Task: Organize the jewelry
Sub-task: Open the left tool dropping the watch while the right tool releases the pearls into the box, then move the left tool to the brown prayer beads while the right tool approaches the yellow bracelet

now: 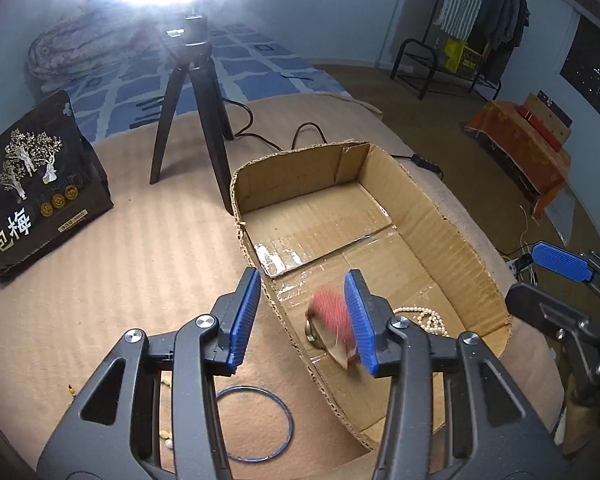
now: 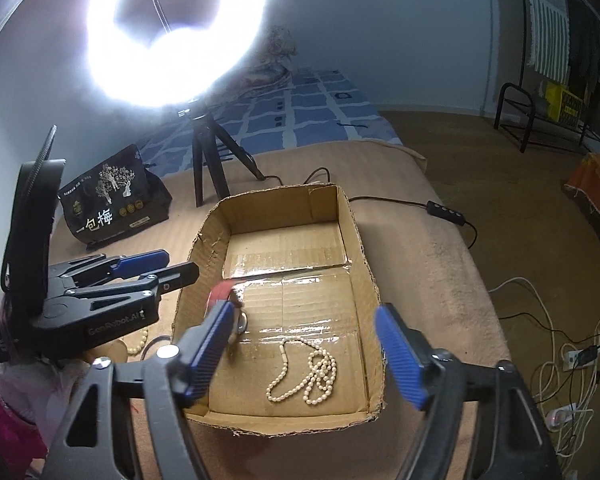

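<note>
We see a tan blanket (image 2: 440, 280) spread over the bed, and on it an open cardboard box (image 2: 356, 240) with tape across its floor. Behind the box stands a black tripod (image 1: 192, 120) under a glaring ring light (image 2: 172, 36), and to the left of the tripod sits a black bag (image 1: 40, 184) printed with white trees. Our left gripper (image 1: 302, 320) hangs over the box's near left wall with its jaws partly apart and nothing pressed between them; its right finger is above the box floor, its left finger outside the wall. Just past that right finger we see a blurred red and metal piece (image 1: 332, 320) inside the box, and we cannot tell whether it rests on the floor. Our right gripper (image 2: 304, 356) is over the near end of the box, jaws wide and empty. Between its fingers, on the box floor, lies a pearl necklace (image 2: 312, 376) in loose loops. Outside the box, on the blanket below the left gripper, we see a thin blue bangle (image 1: 256, 424) lying flat, and a few pale beads (image 1: 166, 436) near it.
</note>
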Action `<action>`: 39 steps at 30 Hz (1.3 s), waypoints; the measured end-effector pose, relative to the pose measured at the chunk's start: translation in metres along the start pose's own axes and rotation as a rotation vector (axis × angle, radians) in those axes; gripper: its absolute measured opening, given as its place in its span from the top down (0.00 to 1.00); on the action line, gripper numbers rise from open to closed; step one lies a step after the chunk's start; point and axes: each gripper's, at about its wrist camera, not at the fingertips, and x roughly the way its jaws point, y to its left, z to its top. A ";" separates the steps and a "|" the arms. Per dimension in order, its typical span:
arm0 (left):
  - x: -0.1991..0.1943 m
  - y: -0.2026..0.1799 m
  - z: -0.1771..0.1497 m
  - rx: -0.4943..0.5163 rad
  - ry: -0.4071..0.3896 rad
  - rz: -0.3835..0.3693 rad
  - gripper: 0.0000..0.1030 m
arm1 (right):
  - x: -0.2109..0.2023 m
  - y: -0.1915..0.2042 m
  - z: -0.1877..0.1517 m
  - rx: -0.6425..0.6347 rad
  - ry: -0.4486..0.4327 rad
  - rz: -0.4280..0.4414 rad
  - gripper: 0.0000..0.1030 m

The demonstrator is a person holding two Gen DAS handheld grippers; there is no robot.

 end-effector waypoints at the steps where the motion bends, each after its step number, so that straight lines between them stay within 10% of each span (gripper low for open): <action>1: -0.002 0.001 0.000 -0.002 -0.004 0.000 0.57 | 0.000 0.001 0.000 -0.003 0.000 -0.002 0.20; 18: -0.055 0.032 -0.009 -0.036 -0.058 -0.018 0.57 | -0.006 0.020 -0.002 -0.039 -0.020 0.030 0.17; 39: -0.135 0.160 -0.096 -0.124 0.003 0.147 0.57 | -0.002 0.095 -0.010 -0.103 0.037 0.219 0.17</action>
